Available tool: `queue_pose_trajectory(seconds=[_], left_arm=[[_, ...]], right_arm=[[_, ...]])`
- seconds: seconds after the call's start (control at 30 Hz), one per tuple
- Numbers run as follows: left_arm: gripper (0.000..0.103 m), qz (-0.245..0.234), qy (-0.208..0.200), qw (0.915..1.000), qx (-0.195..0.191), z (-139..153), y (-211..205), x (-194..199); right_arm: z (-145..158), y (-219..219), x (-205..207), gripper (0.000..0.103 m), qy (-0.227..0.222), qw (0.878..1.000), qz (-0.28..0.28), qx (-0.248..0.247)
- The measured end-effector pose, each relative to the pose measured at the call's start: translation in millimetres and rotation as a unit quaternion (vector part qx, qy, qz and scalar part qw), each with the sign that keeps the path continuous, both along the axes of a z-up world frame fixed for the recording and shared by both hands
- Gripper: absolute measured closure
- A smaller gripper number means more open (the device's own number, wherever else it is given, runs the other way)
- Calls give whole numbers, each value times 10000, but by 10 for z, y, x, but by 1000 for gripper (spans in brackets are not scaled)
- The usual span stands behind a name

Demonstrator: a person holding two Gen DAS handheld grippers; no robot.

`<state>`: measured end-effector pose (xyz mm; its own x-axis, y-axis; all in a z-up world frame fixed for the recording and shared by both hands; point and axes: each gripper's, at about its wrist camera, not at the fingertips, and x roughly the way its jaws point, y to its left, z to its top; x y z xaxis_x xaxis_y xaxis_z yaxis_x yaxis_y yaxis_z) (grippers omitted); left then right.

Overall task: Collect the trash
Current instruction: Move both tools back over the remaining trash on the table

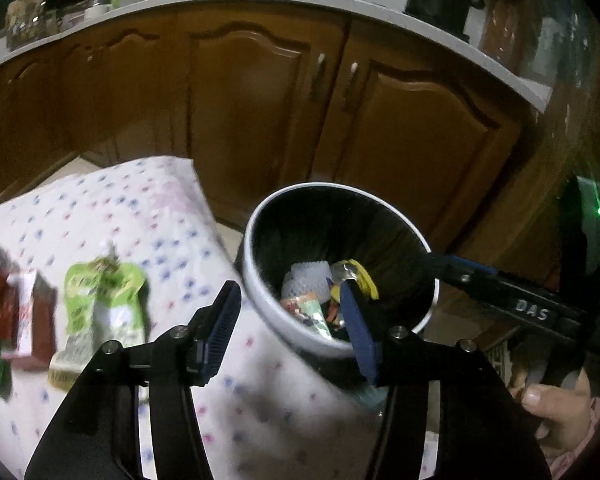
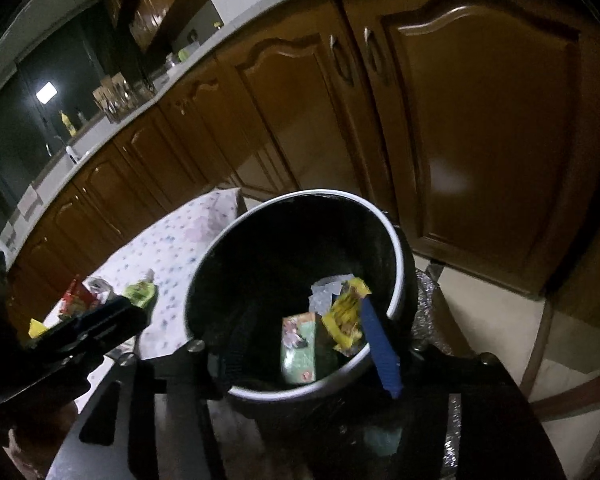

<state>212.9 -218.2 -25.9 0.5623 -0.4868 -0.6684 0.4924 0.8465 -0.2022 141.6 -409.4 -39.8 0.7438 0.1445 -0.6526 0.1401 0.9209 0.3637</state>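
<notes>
Through the left wrist camera, the left gripper [image 1: 290, 332] had its two blue-padded fingers spread wide with nothing between them. Its left finger hung over the dotted white tablecloth [image 1: 112, 216], and its right finger overlapped the near rim of the trash bin [image 1: 256, 296], a white-rimmed bin with a black liner standing just ahead of the fingertips. Inside the bin, beyond the right finger, lay a white ribbed piece [image 1: 304, 282], a yellow wrapper [image 1: 362, 276] and a green carton [image 1: 314, 312]. To the left of the fingers, on the cloth, a green pouch [image 1: 100, 304] lay blurred, with a red-and-white box [image 1: 30, 316] further left and red packaging at the edge. The right gripper [image 1: 452, 266] reached in from the right, its tips over the bin's far rim; a hand [image 1: 556, 412] held its handle below. Brown cabinet doors [image 1: 252, 108] stood behind.

Through the right wrist camera, the right gripper [image 2: 300, 352] was parted over the bin [image 2: 396, 264], which filled the space between and ahead of its fingers. Nothing was held. The yellow wrapper [image 2: 346, 312] lay just left of the right blue finger, the green carton [image 2: 298, 348] beside it, a clear crumpled piece [image 2: 324, 292] behind. The left gripper [image 2: 100, 320] showed dark at the left, in front of the cloth [image 2: 180, 248] and the green pouch [image 2: 140, 294].
</notes>
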Motion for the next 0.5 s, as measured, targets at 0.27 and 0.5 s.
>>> queue_pose_trajectory(seconds=[0.27, 0.5], left_arm=[[48, 509, 94, 9986, -133, -103, 590, -319], [48, 1051, 196, 9939, -275, -180, 1230, -541]], right_arm=[[41, 363, -280, 23, -301, 9991, 93, 282], [-59, 889, -364, 22, -267, 9974, 479, 474]])
